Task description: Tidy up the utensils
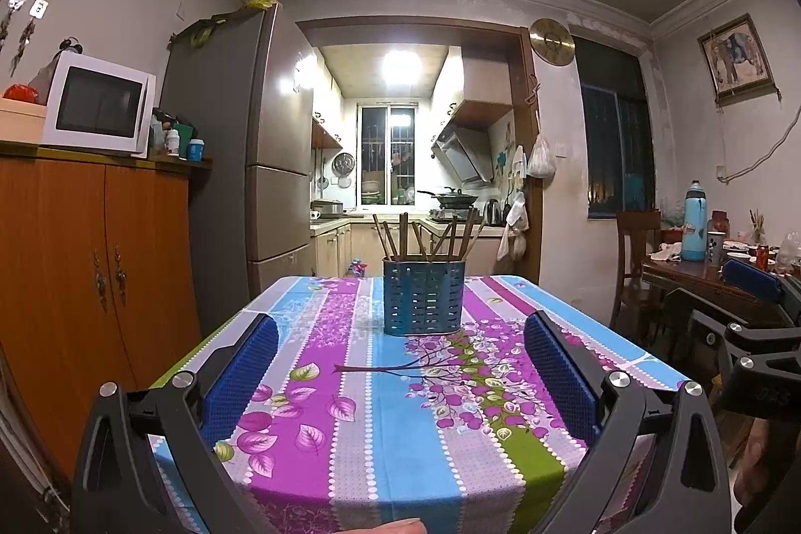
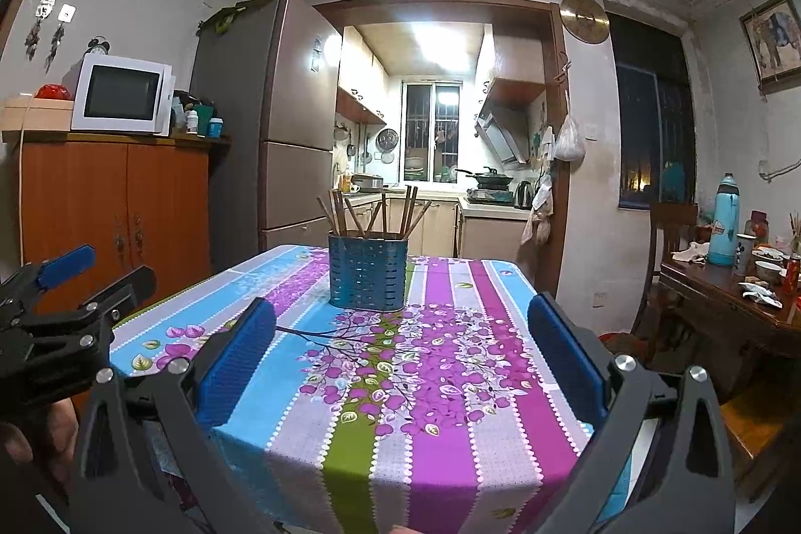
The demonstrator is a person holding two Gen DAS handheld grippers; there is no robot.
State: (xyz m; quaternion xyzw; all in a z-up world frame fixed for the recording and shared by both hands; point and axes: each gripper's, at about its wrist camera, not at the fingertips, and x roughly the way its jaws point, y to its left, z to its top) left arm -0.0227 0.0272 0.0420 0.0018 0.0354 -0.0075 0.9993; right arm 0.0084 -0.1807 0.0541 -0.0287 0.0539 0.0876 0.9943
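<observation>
Brown wooden chopsticks [image 1: 425, 236] stand in a blue plastic holder with little holes [image 1: 423, 301] at our 12 o'clock, on the far part of the table with the striped purple flower cloth [image 1: 320, 409]. We hold our left gripper [image 1: 400, 376] wide with nothing in it. Our right gripper [image 2: 400, 356] is wide and bare too. We see no words we can read.
</observation>
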